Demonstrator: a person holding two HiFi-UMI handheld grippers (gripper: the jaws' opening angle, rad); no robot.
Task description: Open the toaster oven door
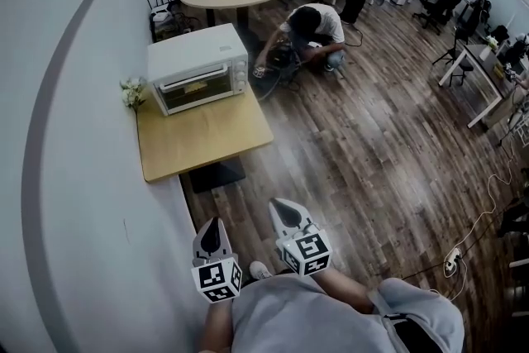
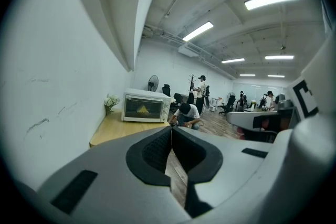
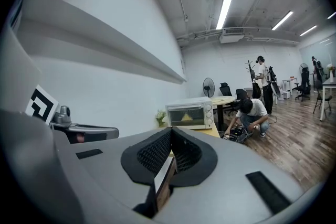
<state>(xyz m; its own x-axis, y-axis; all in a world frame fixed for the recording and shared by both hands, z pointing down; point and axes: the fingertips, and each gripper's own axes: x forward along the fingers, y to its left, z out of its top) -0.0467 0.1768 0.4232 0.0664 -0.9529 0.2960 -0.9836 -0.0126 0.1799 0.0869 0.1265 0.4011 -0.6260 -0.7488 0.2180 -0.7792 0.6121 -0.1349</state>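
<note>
An open office with a wood-plank floor (image 1: 372, 153) runs along a curved white wall (image 1: 74, 178). The left claw (image 1: 212, 237) is closed with its pads meeting and nothing between them, and the right claw (image 1: 287, 213) is likewise pressed together and empty. Both are held low in front of the person, just beside each other, pointing toward the wooden surface (image 1: 207, 136) ahead. At its far end stands the white toaster oven (image 1: 198, 66), its glass door (image 1: 194, 87) closed, well apart from both claws, with a small bunch of flowers (image 1: 132, 91) to its left. A person (image 1: 310, 33) crouches on the floor beyond it. This looks like the approach step. Next, one claw must reach the door's top handle, part its jaws there, grip and pull down.
</note>
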